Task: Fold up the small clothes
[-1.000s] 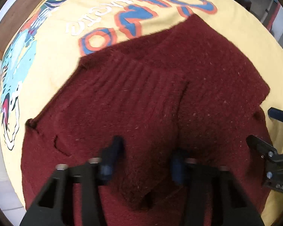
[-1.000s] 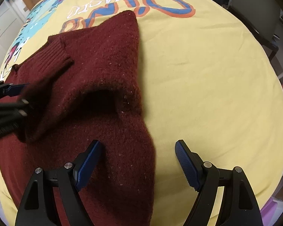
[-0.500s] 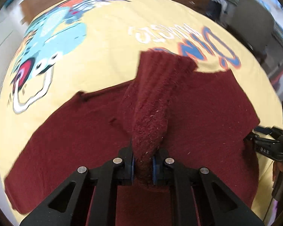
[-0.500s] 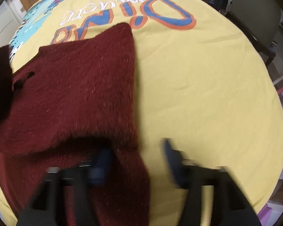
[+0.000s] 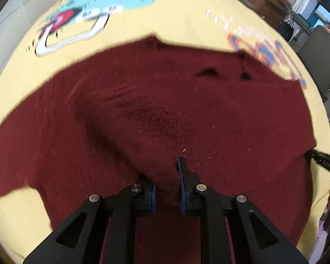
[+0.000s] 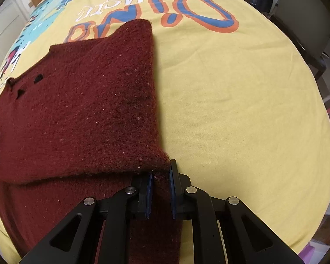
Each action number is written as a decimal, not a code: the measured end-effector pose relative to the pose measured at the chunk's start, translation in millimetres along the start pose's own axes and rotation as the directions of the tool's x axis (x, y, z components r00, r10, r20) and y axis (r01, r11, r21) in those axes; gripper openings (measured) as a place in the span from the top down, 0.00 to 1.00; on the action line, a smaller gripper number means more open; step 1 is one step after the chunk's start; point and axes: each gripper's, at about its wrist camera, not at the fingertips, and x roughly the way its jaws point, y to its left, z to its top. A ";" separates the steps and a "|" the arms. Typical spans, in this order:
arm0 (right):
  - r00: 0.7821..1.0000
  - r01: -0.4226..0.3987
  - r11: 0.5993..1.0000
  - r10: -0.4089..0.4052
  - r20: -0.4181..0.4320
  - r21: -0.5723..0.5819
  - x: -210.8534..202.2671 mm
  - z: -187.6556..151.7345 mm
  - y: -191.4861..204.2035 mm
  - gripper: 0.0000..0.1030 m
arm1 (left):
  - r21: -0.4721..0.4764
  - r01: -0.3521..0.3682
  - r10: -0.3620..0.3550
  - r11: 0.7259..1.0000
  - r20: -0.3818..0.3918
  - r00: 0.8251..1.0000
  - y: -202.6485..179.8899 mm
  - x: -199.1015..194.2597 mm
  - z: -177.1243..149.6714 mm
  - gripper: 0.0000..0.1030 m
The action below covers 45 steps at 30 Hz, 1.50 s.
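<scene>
In the left wrist view the left hand-held gripper [image 5: 166,186] at lower centre is clenched on a raised ridge of the maroon knit sweater [image 5: 231,118], which spreads across the middle of the frame on the yellow dinosaur-print cloth [image 5: 187,15] covering the tabletop; this looks like a mid-fold step, and next the pinched part likely needs carrying across and laying flat. The right wrist view shows what that one hides: the right hand-held gripper [image 6: 160,192] grasping the sweater's [image 6: 88,101] lower right corner, with a straight folded edge running up the frame's centre.

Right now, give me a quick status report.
Left gripper and right gripper both shut on maroon sweater. Sweater partly folded on yellow cloth. Nothing blocking.
</scene>
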 end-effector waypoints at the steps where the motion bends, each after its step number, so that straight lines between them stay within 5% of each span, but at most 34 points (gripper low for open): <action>1: 1.000 0.001 1.000 -0.001 -0.002 -0.003 -0.1 0.0 0.2 0.88 | -0.013 0.001 -0.001 1.000 -0.008 1.000 6.2 2.0 -3.1 0.83; 9: 1.000 -0.006 1.000 0.006 -0.007 -0.008 -2.2 -2.9 -2.9 0.87 | -0.089 -0.044 0.044 0.995 -0.010 0.999 45.7 -6.6 -7.4 0.53; 11: 1.000 -0.012 1.000 0.012 -0.001 -0.011 -5.3 -3.2 -1.4 0.84 | -0.092 -0.052 0.051 0.994 -0.005 0.999 53.3 -13.3 -7.7 0.30; 16: 1.000 -0.016 1.000 0.016 0.020 -0.017 -17.3 -4.3 -2.2 0.74 | -0.119 -0.039 0.043 0.992 0.029 0.999 79.9 -34.7 4.6 0.01; 18: 0.999 -0.008 1.000 0.008 0.032 -0.026 -24.6 -6.8 -3.4 0.71 | -0.132 -0.026 0.031 0.991 0.036 0.999 87.9 -40.3 13.2 0.01; 22: 0.999 0.004 0.999 -0.002 0.050 -0.044 -39.9 -11.9 -4.8 0.40 | -0.146 -0.005 0.009 0.989 0.029 1.000 96.8 -38.3 29.0 0.01; 28: 0.999 0.017 0.998 -0.014 0.052 -0.066 -51.9 -23.7 -9.1 0.33 | -0.142 -0.007 -0.004 0.990 -0.081 0.997 92.8 6.0 41.3 0.02; 33: 0.999 0.035 0.998 -0.033 0.037 -0.053 -49.2 -25.9 -16.7 0.33 | -0.103 -0.102 0.091 0.989 -0.103 0.991 82.4 23.6 35.4 0.02; 34: 0.999 0.037 0.998 -0.035 0.035 -0.047 -49.5 -26.7 -19.6 0.33 | -0.098 -0.104 0.094 0.990 -0.098 0.991 80.5 23.5 34.0 0.05; 40: 0.998 0.038 0.999 -0.038 0.042 -0.013 -51.3 -18.7 -27.8 0.33 | -0.017 -0.048 0.047 0.999 -0.052 0.998 62.3 11.7 29.3 0.81; 45: 0.998 0.011 1.000 -0.010 0.063 -0.021 -59.2 -0.7 -23.1 0.33 | -0.021 -0.033 0.033 0.999 0.039 0.999 58.9 -14.1 28.5 0.90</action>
